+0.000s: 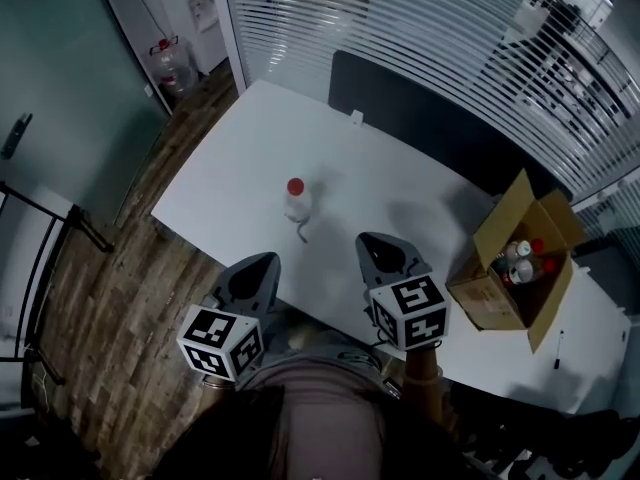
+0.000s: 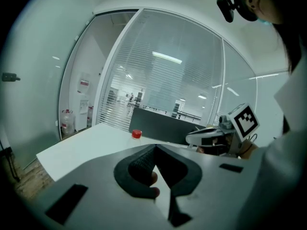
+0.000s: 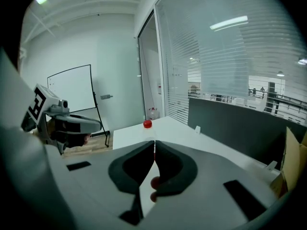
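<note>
A small clear bottle with a red cap (image 1: 297,200) stands upright near the middle of the white table (image 1: 230,168). My left gripper (image 1: 267,261) is held over the table's near edge, short of the bottle and to its left, jaws shut with nothing between them. My right gripper (image 1: 369,240) is held level with it to the bottle's right, also shut and holding nothing. In the left gripper view the red cap (image 2: 136,134) shows just beyond the closed jaws of the left gripper (image 2: 154,147). The right gripper view shows the cap (image 3: 147,124) past the right gripper (image 3: 154,142).
An open cardboard box (image 1: 515,263) holding several red-capped bottles sits at the table's right end. A black partition (image 1: 420,108) runs along the far edge before slatted glass walls. A water jug (image 1: 172,66) stands on the wooden floor at far left. A whiteboard (image 3: 72,87) stands left.
</note>
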A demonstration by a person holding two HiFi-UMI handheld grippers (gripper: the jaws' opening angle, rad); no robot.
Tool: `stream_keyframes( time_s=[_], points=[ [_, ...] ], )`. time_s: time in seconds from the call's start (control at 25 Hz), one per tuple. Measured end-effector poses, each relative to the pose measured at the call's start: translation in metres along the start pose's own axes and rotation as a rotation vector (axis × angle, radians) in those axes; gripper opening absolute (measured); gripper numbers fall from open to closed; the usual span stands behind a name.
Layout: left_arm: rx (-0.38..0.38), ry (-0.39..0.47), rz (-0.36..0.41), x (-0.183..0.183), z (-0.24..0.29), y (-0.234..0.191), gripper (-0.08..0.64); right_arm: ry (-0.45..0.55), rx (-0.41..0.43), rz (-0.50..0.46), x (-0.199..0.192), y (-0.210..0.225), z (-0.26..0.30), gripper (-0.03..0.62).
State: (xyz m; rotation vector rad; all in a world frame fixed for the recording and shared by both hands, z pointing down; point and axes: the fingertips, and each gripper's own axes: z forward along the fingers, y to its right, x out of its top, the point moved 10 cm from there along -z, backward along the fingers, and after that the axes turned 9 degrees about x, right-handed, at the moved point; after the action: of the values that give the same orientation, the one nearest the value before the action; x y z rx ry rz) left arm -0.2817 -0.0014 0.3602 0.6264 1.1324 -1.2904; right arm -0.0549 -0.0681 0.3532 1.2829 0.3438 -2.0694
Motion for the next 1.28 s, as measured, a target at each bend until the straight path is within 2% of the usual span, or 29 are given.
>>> stream_keyframes(
  time_s=[0.32,0.6,0.76,1.0,1.28],
  points=[
    [-0.014,-0.006,0.013,-0.006,0.004,0.035,0.006,0.004,-0.002,0.009,-0.015,0.010,-0.028,0.025],
    [0.004,-0.015,0.034,-0.012,0.003,0.058,0.005,0.009,0.009,0.013,-0.027,0.016,-0.047,0.025],
    [0.007,-0.001,-0.004,-0.016,0.001,0.065,0.005,0.011,0.016,0.014,-0.032,0.018,-0.055,0.025],
    [-0.025,-0.005,0.001,-0.020,0.001,0.088,0.006,0.015,0.011,0.016,-0.041,0.020,-0.075,0.025],
    [-0.126,-0.017,0.049,-0.023,0.018,0.126,0.006,0.049,-0.060,0.063,-0.063,0.034,-0.112,0.025]
  ],
)
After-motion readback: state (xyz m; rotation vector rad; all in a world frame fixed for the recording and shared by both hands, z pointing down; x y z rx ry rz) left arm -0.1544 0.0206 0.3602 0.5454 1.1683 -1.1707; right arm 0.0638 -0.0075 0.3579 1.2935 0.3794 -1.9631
